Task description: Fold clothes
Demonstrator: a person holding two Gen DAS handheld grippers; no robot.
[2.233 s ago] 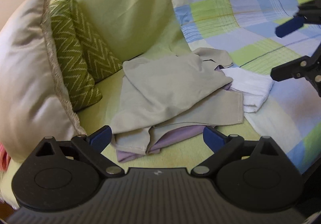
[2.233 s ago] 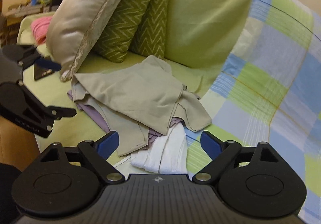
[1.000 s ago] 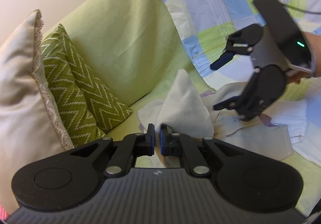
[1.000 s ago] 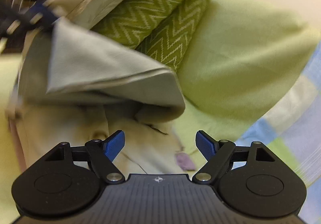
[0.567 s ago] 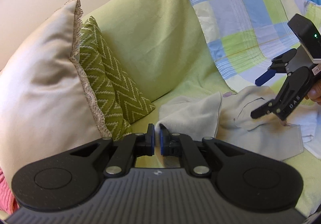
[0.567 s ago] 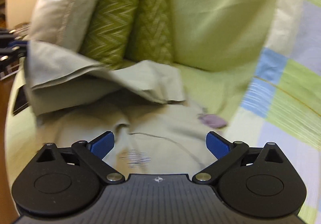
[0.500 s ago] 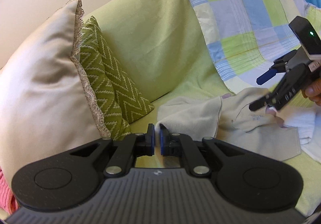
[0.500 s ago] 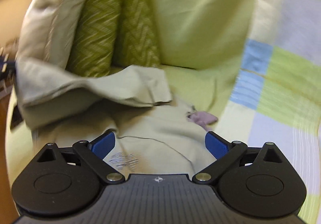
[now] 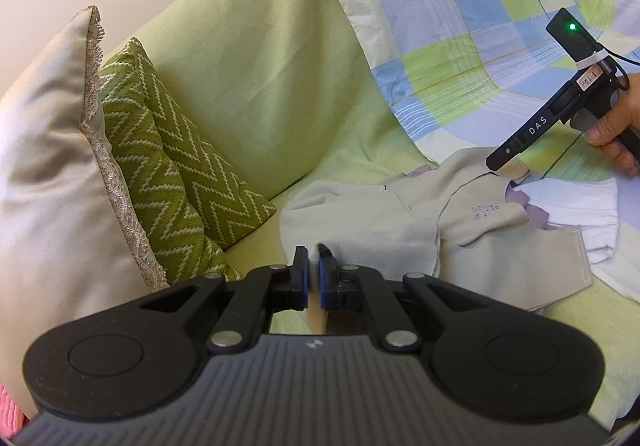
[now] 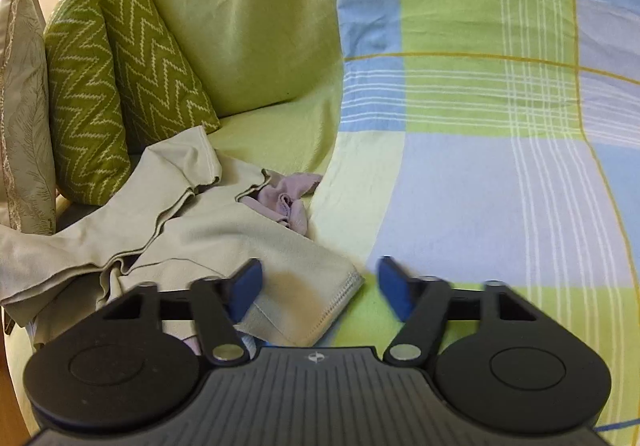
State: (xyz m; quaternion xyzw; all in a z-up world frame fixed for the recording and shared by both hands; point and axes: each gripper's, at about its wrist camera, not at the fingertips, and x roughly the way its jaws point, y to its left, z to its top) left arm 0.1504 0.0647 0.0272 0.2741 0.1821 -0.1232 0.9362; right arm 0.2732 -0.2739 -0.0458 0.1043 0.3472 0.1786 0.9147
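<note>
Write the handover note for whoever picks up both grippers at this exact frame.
Left gripper: jaws shut on a pinched fold of the beige garment, low over the sofa seat.
Right gripper: jaws open, empty, hovering at the garment's stitched hem corner.
Beige garment lies crumpled on the seat over a lilac garment; a white garment sits beside them near the checked blanket.
Done: one grasp taken. No fold is finished.
Left: grasp the hem, spread, fold all pieces.

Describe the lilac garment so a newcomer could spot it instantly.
On the green sofa seat, beside the checked blanket, lies a beige garment. The lilac garment pokes out, crumpled, from under its far edge: the only purple cloth there.
</note>
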